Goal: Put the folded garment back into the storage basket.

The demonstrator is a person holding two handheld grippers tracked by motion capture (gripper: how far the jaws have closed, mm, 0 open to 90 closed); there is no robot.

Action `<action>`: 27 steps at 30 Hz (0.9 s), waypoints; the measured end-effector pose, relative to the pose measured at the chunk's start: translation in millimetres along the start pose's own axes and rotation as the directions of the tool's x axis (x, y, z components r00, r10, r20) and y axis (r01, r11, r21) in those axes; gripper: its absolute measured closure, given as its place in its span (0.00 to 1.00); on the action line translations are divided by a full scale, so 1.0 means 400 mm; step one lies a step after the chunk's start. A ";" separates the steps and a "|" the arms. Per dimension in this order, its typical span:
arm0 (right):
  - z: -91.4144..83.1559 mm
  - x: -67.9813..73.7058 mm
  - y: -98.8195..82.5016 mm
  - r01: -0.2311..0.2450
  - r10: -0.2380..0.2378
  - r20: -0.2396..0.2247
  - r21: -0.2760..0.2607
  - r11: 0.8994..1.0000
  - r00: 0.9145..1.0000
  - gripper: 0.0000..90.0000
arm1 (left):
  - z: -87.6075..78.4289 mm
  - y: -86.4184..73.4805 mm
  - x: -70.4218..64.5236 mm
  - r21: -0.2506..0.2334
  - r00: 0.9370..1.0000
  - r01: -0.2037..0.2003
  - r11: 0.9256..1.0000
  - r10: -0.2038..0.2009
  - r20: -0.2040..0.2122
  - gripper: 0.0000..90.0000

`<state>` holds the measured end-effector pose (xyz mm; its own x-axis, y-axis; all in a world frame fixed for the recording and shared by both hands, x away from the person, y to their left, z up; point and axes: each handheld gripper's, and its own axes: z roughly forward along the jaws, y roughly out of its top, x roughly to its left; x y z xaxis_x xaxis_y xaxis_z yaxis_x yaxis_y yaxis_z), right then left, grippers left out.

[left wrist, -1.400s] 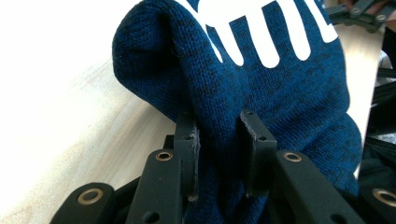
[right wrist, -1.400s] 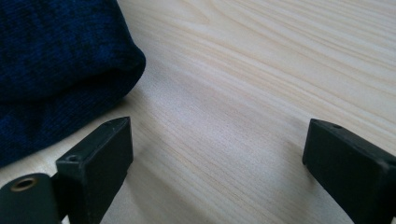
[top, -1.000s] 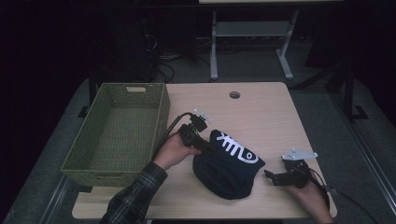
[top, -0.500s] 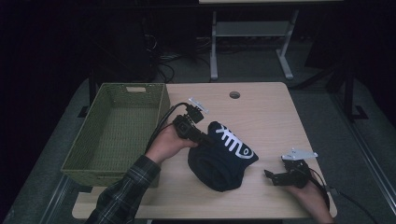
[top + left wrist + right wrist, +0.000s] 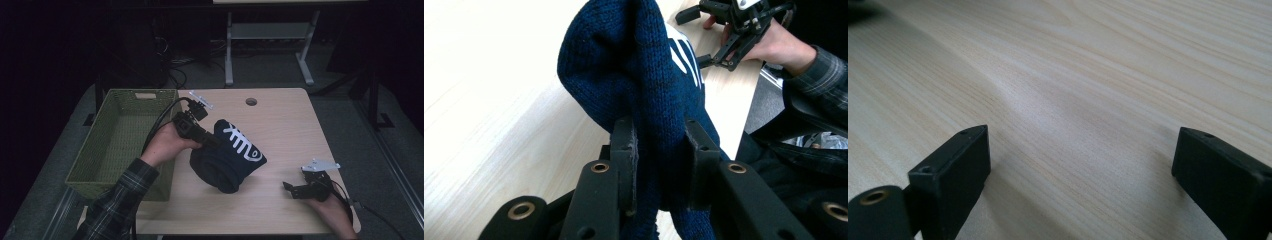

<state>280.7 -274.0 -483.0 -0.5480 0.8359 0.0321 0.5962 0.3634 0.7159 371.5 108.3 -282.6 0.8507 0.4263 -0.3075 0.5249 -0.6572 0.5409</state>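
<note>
High view: a pale wooden bench point(image 5: 290, 125) carries a green woven basket point(image 5: 120, 145) along its left side, open and with nothing visible inside. Just right of the basket, a dark blue knitted garment point(image 5: 227, 160) with a white pattern hangs bunched, its upper fold lifted while its lower bulk seems to rest on the bench. The left claw point(image 5: 212, 141) is clenched on that upper fold; the left gripper view shows both pads point(image 5: 626, 155) pressing the knit point(image 5: 649, 90) from either side. The left hand point(image 5: 167, 142) sits between basket and garment, with the forearm in a plaid sleeve point(image 5: 117, 200) coming from the bottom and the claw pointing right. The right claw point(image 5: 295, 189) lies low at the near right corner, well apart from the garment, its jaws spread wide over bare wood point(image 5: 1073, 100) with nothing between them; the right hand point(image 5: 330, 207) rests behind it.

Step in hand, as judged: lifting the garment for transfer to the basket. The next move calls for raising it clear of the bench and the basket rim, carrying it left, then releasing.
</note>
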 end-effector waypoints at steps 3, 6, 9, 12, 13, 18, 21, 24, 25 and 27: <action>0.000 0.000 0.000 -0.001 0.001 0.000 0.000 1.000 1.000 0.09 | -0.019 -0.001 0.004 0.000 1.000 0.004 1.000 -0.004 0.006 0.80; 0.000 0.000 0.000 -0.001 0.001 0.001 0.000 1.000 1.000 0.09 | -0.047 -0.003 0.009 -0.014 1.000 0.017 1.000 -0.017 0.017 0.80; 0.000 0.000 0.000 -0.001 0.001 0.002 0.000 1.000 1.000 0.09 | -0.068 -0.006 0.012 -0.018 1.000 0.025 1.000 -0.025 0.017 0.80; 0.000 0.000 0.000 -0.001 0.001 0.003 0.000 1.000 1.000 0.09 | -0.098 -0.010 0.015 -0.030 0.999 0.038 0.999 -0.038 0.019 0.80; 0.000 0.000 0.000 -0.001 0.001 0.003 0.000 1.000 1.000 0.09 | -0.105 -0.012 0.016 -0.032 0.999 0.040 0.999 -0.039 0.019 0.80; 0.000 0.000 0.000 -0.002 0.002 0.003 0.000 1.000 1.000 0.09 | -0.151 -0.021 0.020 -0.053 0.999 0.053 0.997 -0.052 0.016 0.80; 0.000 0.000 0.000 -0.002 0.002 0.004 0.000 1.000 1.000 0.09 | -0.178 -0.026 0.024 -0.057 0.998 0.060 0.997 -0.059 0.013 0.80; 0.000 0.000 0.000 -0.002 0.002 0.004 -0.001 1.000 1.000 0.09 | -0.205 -0.035 0.028 -0.061 0.998 0.067 0.996 -0.067 0.003 0.80; 0.000 0.000 0.000 -0.002 0.002 0.004 -0.001 1.000 1.000 0.09 | -0.215 -0.039 0.030 -0.064 0.998 0.067 0.996 -0.067 0.000 0.80; 0.000 0.000 0.000 -0.003 0.003 0.004 -0.001 1.000 1.000 0.09 | -0.232 -0.048 0.034 -0.079 0.996 0.084 0.993 -0.085 -0.005 0.80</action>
<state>280.8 -274.1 -483.0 -0.5440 0.8385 0.0313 0.5974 0.3609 0.7162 370.3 184.2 -224.4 0.8028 0.4835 -0.3488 0.5909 -0.5675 0.5734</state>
